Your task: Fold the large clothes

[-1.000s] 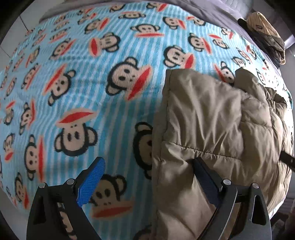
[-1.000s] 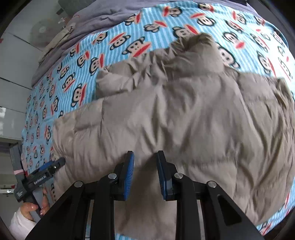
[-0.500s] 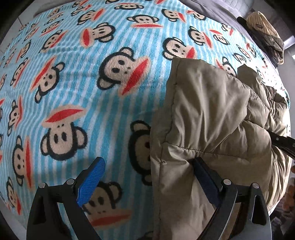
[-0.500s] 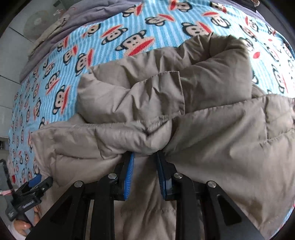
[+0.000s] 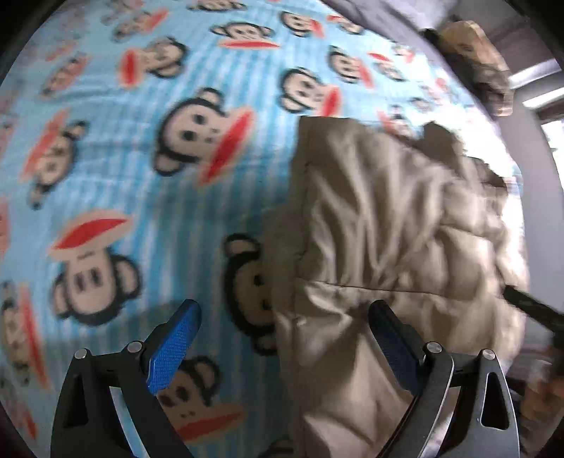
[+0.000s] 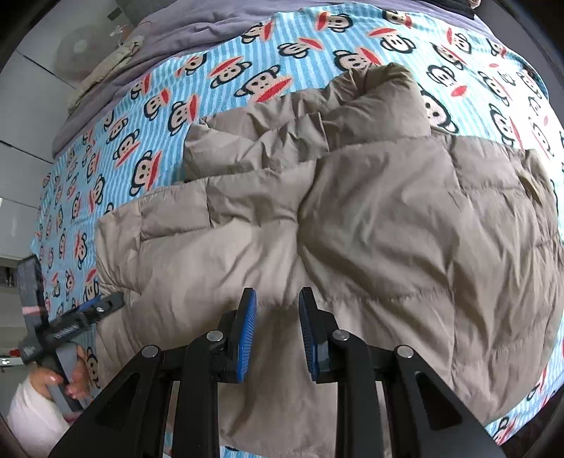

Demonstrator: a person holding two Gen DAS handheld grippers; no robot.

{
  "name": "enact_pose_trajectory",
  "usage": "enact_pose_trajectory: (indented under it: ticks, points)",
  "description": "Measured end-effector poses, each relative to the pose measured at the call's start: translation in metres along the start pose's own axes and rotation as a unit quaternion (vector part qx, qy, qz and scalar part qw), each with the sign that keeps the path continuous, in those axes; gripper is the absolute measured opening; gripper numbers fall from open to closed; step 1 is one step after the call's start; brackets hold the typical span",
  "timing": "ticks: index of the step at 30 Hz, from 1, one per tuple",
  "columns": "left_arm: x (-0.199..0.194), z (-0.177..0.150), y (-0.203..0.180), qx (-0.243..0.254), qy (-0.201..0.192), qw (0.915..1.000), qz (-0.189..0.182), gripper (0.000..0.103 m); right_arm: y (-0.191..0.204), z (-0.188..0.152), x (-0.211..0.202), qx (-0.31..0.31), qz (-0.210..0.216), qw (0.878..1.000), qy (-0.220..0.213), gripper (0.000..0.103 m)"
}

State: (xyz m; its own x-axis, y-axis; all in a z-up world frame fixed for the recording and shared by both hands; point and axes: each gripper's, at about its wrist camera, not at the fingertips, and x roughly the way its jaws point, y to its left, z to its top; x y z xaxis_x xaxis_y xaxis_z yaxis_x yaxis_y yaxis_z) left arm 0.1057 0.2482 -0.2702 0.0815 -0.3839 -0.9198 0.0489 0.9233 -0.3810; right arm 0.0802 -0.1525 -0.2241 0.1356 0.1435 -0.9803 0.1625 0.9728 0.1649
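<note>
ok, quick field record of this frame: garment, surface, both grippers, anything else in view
garment: tan puffer jacket, lying crumpled on the bed
surface: blue striped monkey-print blanket
left gripper: open wide, jacket's edge lies between the fingers
right gripper: narrowly open above the jacket, gripping nothing
other: grey sheet beyond the blanket; patterned cloth bundle at the far corner

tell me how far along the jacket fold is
Done: one side of the tan puffer jacket already lies folded over its body on the monkey blanket. In hand: nothing; the right tool hovers over it slightly parted, and the left tool is open at its edge. Left: the remaining folds into a compact bundle.
</note>
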Motion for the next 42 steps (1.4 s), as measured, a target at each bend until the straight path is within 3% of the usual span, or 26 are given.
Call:
enact_pose_trajectory:
  ticks: [3, 6, 13, 19, 20, 21, 24, 30, 36, 42]
  points:
    - [0.005, 0.004, 0.015, 0.002, 0.043, 0.9941, -0.100, 0.096, -0.002, -0.005, 0.001, 0.001, 0.000, 1.000, 0.000, 0.027]
    - [0.016, 0.004, 0.018, -0.001, 0.074, 0.9845, -0.159, 0.096, -0.003, -0.007, 0.004, 0.001, 0.002, 1.000, 0.001, 0.027]
    - [0.043, 0.009, -0.007, 0.036, 0.119, 0.9679, -0.218, 0.096, -0.005, -0.007, 0.012, 0.009, 0.007, 1.000, 0.002, 0.027]
    - [0.063, 0.008, -0.030, 0.077, 0.143, 0.9606, -0.225, 0.096, -0.006, 0.001, -0.001, 0.012, 0.011, 0.999, -0.038, 0.027]
    - [0.063, 0.007, -0.031, 0.080, 0.142, 0.9590, -0.232, 0.081, -0.007, 0.003, -0.001, 0.013, 0.009, 0.999, -0.042, 0.027]
    - [0.064, 0.007, -0.032, 0.081, 0.146, 0.9564, -0.240, 0.054, -0.009, 0.005, 0.001, 0.016, 0.007, 0.999, -0.044, 0.027]
    - [0.064, 0.004, -0.037, 0.076, 0.154, 0.9493, -0.263, 0.036, -0.018, 0.007, 0.007, 0.034, 0.006, 0.998, -0.045, 0.027]
    - [0.040, -0.001, -0.058, 0.097, 0.139, 0.9500, -0.262, 0.034, -0.035, -0.010, -0.010, 0.056, 0.018, 0.997, -0.054, 0.012]
    - [0.021, -0.006, -0.082, 0.083, 0.136, 0.9507, -0.266, 0.034, -0.053, -0.032, 0.014, 0.036, 0.046, 0.998, -0.026, 0.009]
    - [-0.025, -0.010, -0.173, 0.117, 0.118, 0.9417, -0.293, 0.034, -0.078, -0.021, 0.048, 0.081, 0.115, 0.990, -0.019, 0.008]
